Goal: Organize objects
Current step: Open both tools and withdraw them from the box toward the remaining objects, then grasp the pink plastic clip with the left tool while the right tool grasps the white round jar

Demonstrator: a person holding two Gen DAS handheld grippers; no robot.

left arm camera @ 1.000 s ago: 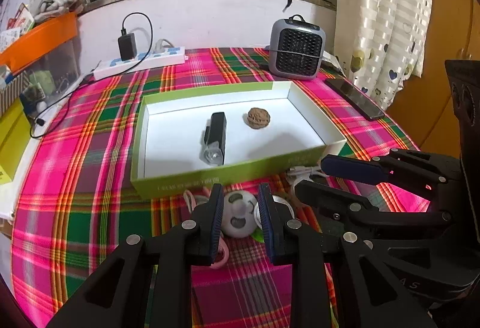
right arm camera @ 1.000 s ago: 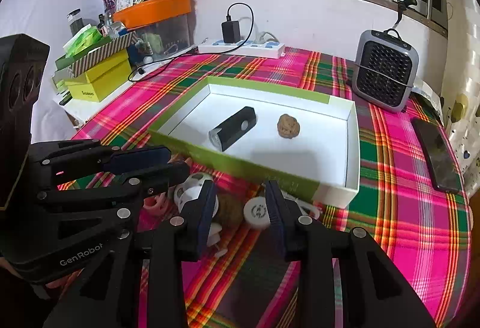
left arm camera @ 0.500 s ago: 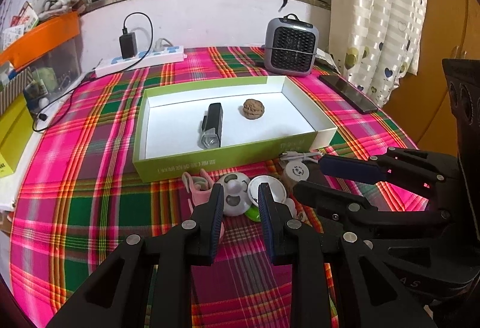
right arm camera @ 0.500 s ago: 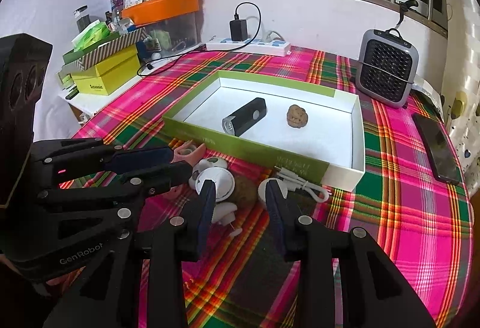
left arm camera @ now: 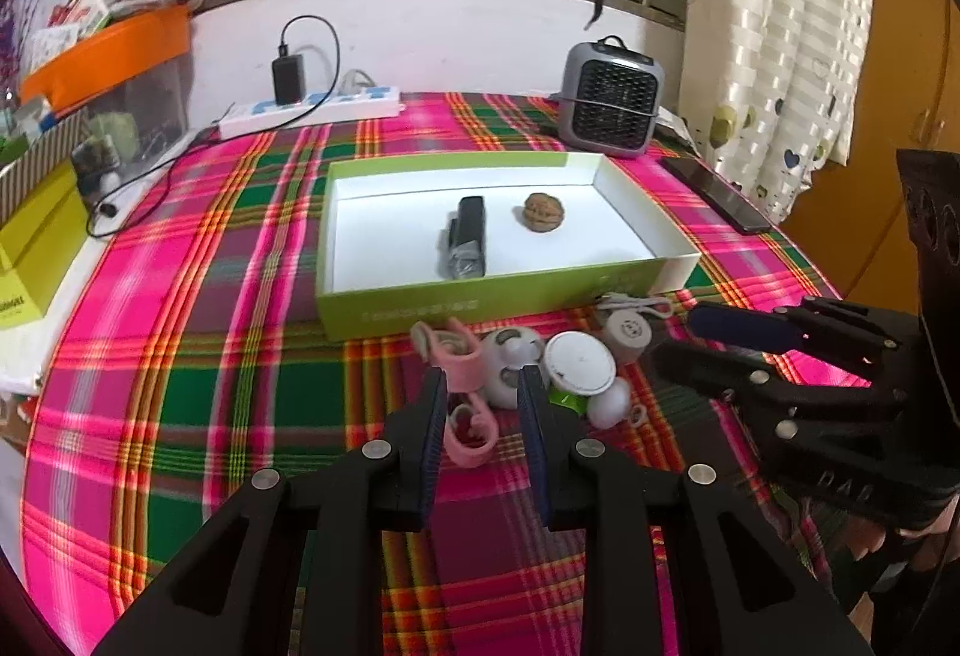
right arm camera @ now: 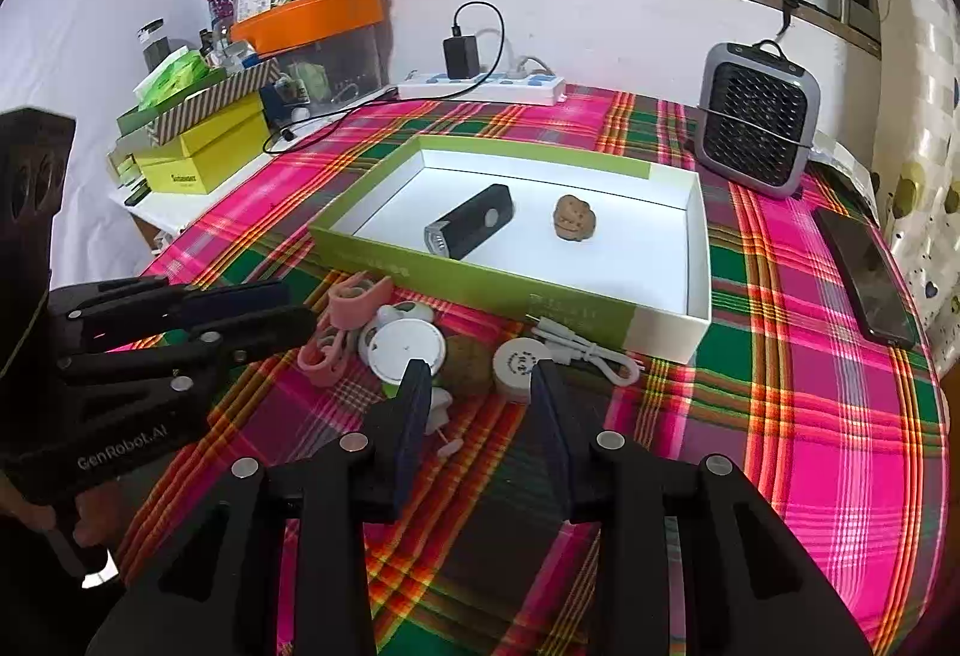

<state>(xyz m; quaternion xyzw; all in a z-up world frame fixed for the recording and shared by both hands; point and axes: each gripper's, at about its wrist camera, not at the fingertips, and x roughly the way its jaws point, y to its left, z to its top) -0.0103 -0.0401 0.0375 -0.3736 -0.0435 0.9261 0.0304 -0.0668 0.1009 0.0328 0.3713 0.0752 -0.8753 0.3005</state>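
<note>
A green-walled box point(left arm camera: 420, 311) point(right arm camera: 672, 323) on the plaid cloth holds a black flashlight point(left arm camera: 467, 243) point(right arm camera: 471, 228) and a walnut point(left arm camera: 543, 212) point(right arm camera: 575, 216). In front of it lies a heap: pink clips point(left arm camera: 462, 356) point(right arm camera: 351, 305), a white round case point(left arm camera: 579, 362) point(right arm camera: 407, 350), a second walnut point(right arm camera: 469, 363), a small white puck point(left arm camera: 627, 332) point(right arm camera: 517, 365) and a white cable point(right arm camera: 591, 353). My left gripper point(left arm camera: 480, 395) is open and empty above the pink clips. My right gripper point(right arm camera: 480, 389) is open and empty just short of the second walnut.
A grey fan heater point(left arm camera: 612, 101) point(right arm camera: 756, 116) stands at the back right, a phone point(left arm camera: 717, 194) point(right arm camera: 867, 278) lies by the right edge. A power strip point(left arm camera: 312, 110) point(right arm camera: 480, 86) with charger sits at the back. Boxes and an orange bin point(right arm camera: 312, 11) are stacked at the left.
Both grippers have pulled back and up from the heap, so the box and objects look farther away. Both stay open and empty.
</note>
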